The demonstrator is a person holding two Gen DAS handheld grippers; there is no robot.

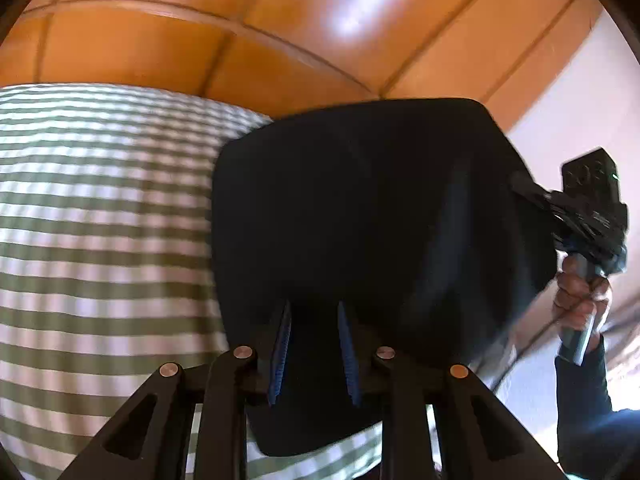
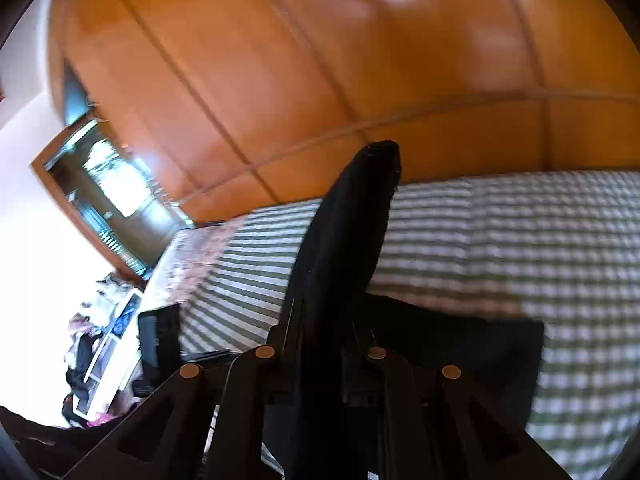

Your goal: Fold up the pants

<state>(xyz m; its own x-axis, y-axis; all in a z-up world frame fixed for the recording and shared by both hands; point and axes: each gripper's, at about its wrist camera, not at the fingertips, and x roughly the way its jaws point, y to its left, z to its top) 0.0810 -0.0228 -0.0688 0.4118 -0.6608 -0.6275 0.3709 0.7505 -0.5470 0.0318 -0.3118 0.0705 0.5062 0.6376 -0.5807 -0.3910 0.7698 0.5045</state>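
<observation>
Orange wooden wardrobe doors (image 1: pixel 280 40) back a bed (image 1: pixel 100 220) under a green-and-white striped cover. On it, the black pants (image 1: pixel 372 220) are lifted into the air between both tongs. The left tongs (image 1: pixel 314 354) have cloth between their blue pads, the jaws easing apart with a visible gap. The right tongs (image 2: pixel 320 344) are clenched on a bunched edge. Folding looks midway at best: a flap is being carried over, nothing lies flat and finished yet.

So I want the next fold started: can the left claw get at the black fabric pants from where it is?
Probably yes: the black fabric pants already lie between the left claw's blue pads, with nothing in between.
</observation>
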